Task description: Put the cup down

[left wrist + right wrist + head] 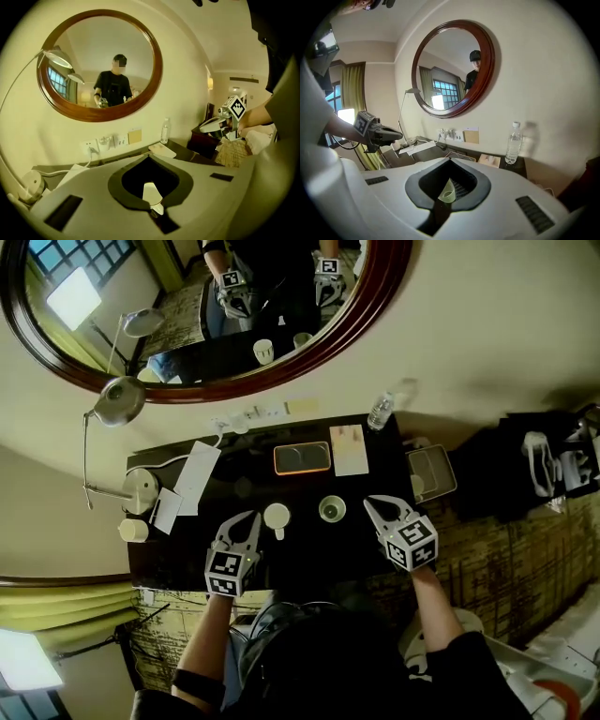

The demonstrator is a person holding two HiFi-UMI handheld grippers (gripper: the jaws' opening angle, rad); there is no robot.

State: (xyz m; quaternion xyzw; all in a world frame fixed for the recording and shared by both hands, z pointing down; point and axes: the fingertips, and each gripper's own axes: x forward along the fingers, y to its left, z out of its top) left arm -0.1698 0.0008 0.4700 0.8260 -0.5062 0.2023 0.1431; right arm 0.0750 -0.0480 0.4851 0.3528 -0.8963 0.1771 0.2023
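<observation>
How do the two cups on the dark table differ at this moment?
The white cup stands nearer the left gripper, the green cup nearer the right gripper. The white cup's inside looks pale, the green cup's dark. Both stand upright on the table, between the grippers, and neither shut gripper touches them.

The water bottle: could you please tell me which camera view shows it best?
The right gripper view: the water bottle stands upright and large there, with its cap and clear body plain to see. The left gripper view shows it upright but small and far off. The head view shows it from above, small and foreshortened.
</observation>
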